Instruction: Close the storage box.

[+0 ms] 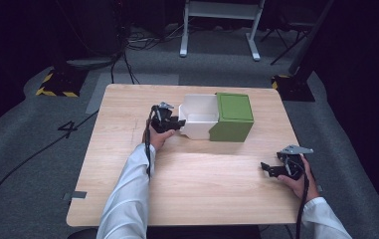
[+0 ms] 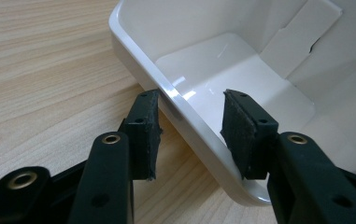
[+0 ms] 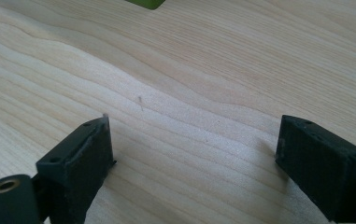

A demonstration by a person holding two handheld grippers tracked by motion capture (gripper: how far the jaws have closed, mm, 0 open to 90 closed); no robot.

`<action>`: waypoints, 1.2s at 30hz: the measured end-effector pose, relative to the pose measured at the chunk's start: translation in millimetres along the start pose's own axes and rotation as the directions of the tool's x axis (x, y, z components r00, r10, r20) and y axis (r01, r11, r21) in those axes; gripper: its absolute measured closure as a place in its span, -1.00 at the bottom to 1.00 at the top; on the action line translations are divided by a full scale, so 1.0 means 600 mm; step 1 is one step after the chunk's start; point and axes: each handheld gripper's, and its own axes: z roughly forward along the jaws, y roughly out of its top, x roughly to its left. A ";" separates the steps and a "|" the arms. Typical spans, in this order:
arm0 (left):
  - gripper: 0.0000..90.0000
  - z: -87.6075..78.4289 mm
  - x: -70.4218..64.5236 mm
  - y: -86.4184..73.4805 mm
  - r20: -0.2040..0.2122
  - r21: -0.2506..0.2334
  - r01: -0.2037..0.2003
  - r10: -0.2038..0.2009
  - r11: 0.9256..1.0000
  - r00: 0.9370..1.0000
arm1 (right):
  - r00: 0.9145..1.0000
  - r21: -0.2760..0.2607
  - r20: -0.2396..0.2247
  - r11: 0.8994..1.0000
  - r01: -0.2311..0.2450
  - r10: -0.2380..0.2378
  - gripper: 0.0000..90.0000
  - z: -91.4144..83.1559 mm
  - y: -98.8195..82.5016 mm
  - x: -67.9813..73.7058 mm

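A white open-topped tray (image 1: 199,115) sticks out to the left of a green box sleeve (image 1: 234,117) near the table's far middle. My left gripper (image 1: 178,122) is at the tray's left end. In the left gripper view the left gripper (image 2: 192,97) is open, with one jaw outside the tray's glossy wall (image 2: 175,18) and the other inside over its bare floor. My right gripper (image 1: 267,168) rests low on the table at the right, well away from the box. The right gripper (image 3: 194,126) is open over bare wood, and a corner of the green sleeve (image 3: 147,3) shows at the top.
The light wooden table (image 1: 202,184) stands on grey carpet. A white frame (image 1: 222,20), dark stands and cables lie beyond its far edge.
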 end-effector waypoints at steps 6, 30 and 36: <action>0.34 0.011 -0.005 0.008 -0.005 -0.008 0.001 -0.002 1.000 1.000 | 1.000 0.000 0.000 1.000 0.000 0.000 -0.76 0.000 0.000 0.000; 0.34 0.067 -0.049 0.041 0.015 -0.012 -0.008 0.008 1.000 1.000 | 1.000 0.000 -0.003 1.000 0.006 -0.006 -0.76 0.000 0.000 0.000; 0.34 0.077 -0.063 0.050 0.038 -0.019 -0.014 0.014 1.000 0.999 | 1.000 0.000 -0.003 1.000 0.006 -0.006 -0.76 0.000 0.000 0.000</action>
